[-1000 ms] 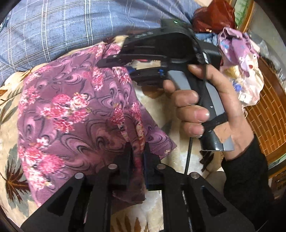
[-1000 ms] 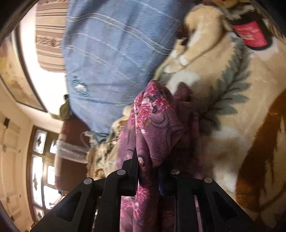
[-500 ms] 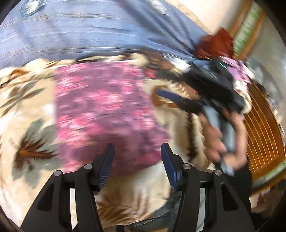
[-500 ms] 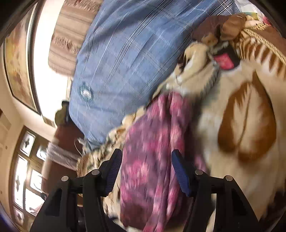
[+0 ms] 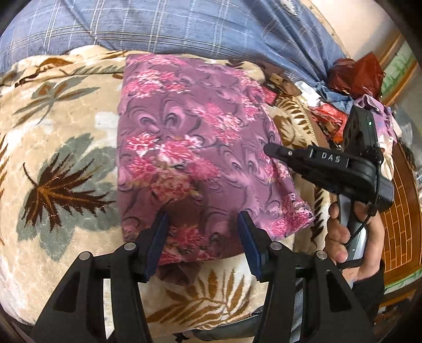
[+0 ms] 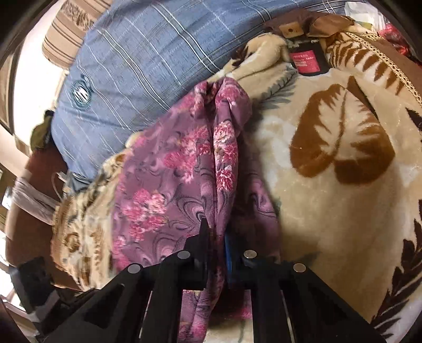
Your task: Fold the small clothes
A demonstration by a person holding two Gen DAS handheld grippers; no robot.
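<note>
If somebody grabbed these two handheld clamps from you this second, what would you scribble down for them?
Left gripper: open, jaws apart over the near edge of the purple floral garment, gripping nothing.
Right gripper: its jaws have just been closing and now pinch a raised ridge of the garment's right edge.
The garment lies on the leaf-patterned blanket, just in front of the blue checked cushion. It is already folded into a rough rectangle.
More clothes are heaped at the far right.
Left to do: probably carry the pinched edge across for another fold, flatten it, then start on the heap.
</note>
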